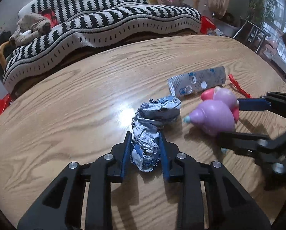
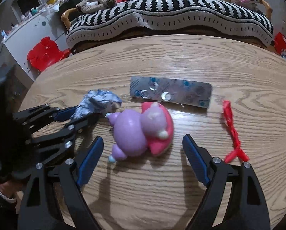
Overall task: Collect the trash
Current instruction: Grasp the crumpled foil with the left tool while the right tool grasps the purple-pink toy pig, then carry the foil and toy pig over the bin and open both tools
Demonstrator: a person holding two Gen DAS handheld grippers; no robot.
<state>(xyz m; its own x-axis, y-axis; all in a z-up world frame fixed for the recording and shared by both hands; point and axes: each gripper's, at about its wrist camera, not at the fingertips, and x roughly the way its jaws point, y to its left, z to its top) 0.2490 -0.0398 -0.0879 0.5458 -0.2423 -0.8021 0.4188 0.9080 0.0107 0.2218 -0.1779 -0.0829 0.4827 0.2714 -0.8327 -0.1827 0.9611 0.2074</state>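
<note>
My left gripper [image 1: 145,137] is shut on a crumpled blue-and-silver wrapper [image 1: 152,126] that rests on the wooden table [image 1: 66,115]; the wrapper [image 2: 97,103] also shows in the right wrist view, held by the left gripper [image 2: 87,113]. My right gripper [image 2: 143,140] is open, its blue pads on either side of a purple and pink toy figure [image 2: 141,130] lying on the table [image 2: 162,191]. In the left wrist view the right gripper [image 1: 229,118] straddles the toy [image 1: 216,113]. A silver blister pack [image 2: 169,92] lies behind the toy, a red twisted scrap [image 2: 232,130] to its right.
The blister pack [image 1: 198,82] and the red scrap [image 1: 239,88] lie at the table's far right. A striped sofa [image 1: 104,23] with a plush animal [image 1: 29,28] stands behind the table. A red stool [image 2: 45,53] stands on the floor at left.
</note>
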